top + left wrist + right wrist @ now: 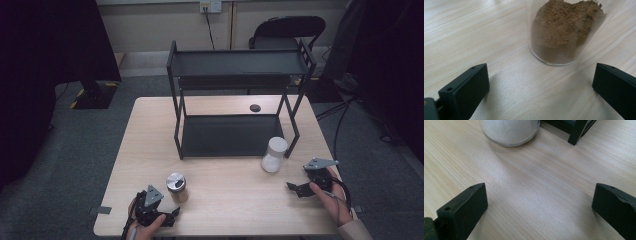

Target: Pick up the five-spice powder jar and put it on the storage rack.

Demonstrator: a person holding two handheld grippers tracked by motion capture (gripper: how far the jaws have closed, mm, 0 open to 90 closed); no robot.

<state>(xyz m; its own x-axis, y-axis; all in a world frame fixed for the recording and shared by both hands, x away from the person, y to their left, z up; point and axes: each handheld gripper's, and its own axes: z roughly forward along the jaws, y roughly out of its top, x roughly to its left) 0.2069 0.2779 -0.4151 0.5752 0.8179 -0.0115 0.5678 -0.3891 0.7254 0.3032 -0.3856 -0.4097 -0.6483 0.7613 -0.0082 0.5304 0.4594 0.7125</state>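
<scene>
Left gripper (pixel 541 92) is held wide open, empty, just short of the brown-powder jar (pixel 567 32). Right gripper (pixel 539 212) is spread equally wide, nothing gripped, near the white-powder jar (pixel 509 131).

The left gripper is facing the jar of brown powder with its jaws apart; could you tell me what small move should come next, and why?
Probably ease the left gripper forward until its jaws flank the jar of brown powder, then close. The jaws stand wide open, and the jar is upright on the table, just ahead and apart from them.

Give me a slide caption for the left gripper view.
Open black fingers of the left gripper face a clear jar of brown powder on the pale wooden table.
</scene>
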